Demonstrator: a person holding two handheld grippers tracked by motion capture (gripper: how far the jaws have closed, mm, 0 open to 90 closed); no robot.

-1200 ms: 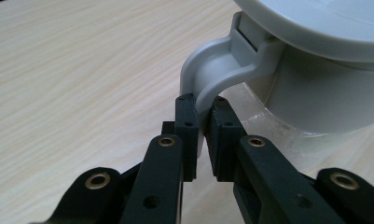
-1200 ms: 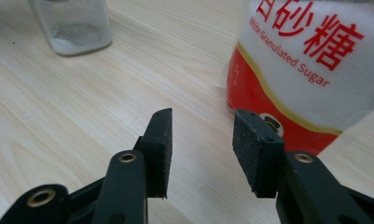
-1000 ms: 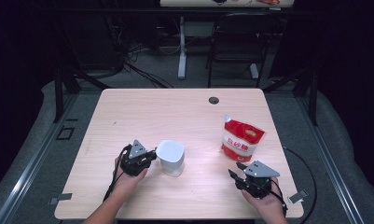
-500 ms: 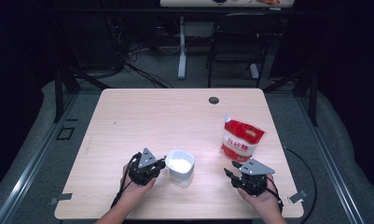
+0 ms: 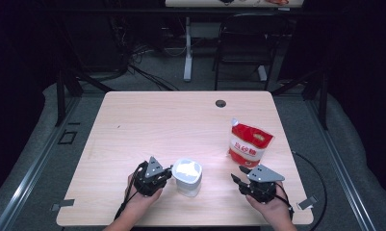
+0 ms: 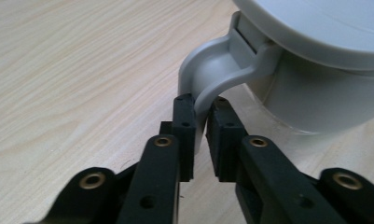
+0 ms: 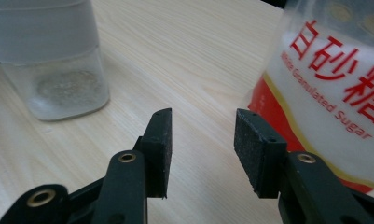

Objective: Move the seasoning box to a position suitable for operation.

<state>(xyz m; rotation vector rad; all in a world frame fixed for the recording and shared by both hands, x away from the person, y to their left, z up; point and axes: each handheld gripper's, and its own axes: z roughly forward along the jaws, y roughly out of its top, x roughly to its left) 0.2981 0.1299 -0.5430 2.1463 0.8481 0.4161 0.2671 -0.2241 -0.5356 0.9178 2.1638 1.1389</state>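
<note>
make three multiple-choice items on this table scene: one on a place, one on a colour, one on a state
1. Where does the red-and-white sugar pouch stand on the pale wooden table?
A. right half
B. left half
C. far left corner

2. What colour is the handled plastic jar's lid?
A. light grey
B. red
C. green

3. How does the right gripper stand?
A. open, nothing between the jaws
B. shut on the pouch
C. shut on the jar

Answers: 1 A, the high view shows it near the right edge. 2 A, lid and handle look grey. 3 A, bare table shows between its pads.
</note>
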